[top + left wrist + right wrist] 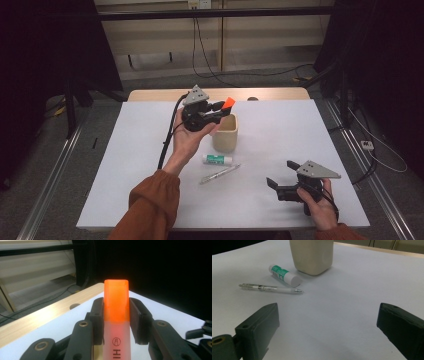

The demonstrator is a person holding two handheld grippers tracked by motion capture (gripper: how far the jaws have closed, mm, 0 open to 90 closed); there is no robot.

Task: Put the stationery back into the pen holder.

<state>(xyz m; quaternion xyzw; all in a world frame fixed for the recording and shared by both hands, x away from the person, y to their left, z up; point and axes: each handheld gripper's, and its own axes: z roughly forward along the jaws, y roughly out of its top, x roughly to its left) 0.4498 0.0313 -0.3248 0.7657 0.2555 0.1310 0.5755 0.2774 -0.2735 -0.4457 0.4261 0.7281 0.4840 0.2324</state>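
Currently, left gripper (220, 107): its jaws are clamping an orange-capped highlighter (116, 315), holding it just above the beige cup (226, 134).
Right gripper (280, 184): it is resting low near the white table's (280, 130) front edge, jaws standing wide with nothing between them.
Table items: a green glue stick (283, 275) and a clear pen (270, 288) are lying beside the cup.

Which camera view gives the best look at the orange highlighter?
The left gripper view: the highlighter stands close and sharp, clamped between the left hand-held gripper jaws, cap and print legible. The high view shows its orange cap small above the beige cup.
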